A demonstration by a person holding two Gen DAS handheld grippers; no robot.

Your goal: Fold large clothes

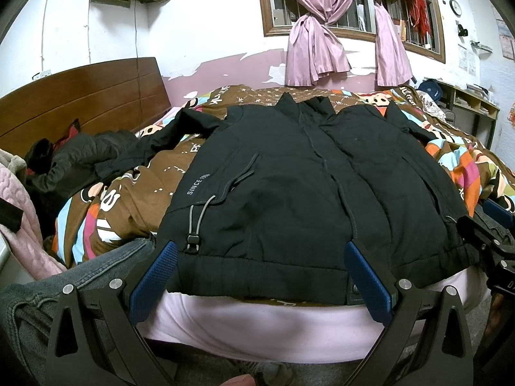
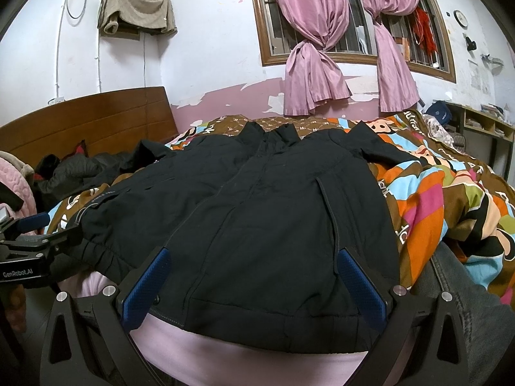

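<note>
One dark coat (image 1: 80,157) beside jacket (image 1: 289,193)

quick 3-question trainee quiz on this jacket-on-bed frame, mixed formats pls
1. True or false: the black jacket lies front up on the patterned quilt, collar toward the window.
2. Multiple choice: the fingers of the left gripper and the right gripper are
A. shut on the hem
B. spread open at the hem, gripping nothing
C. shut on a sleeve
3. Fill in: the printed word on the jacket's pocket panel, beside the grey drawcord, reads ____.

Key
1. True
2. B
3. SINCE; the digits after it are partly hidden by a fold.
</note>
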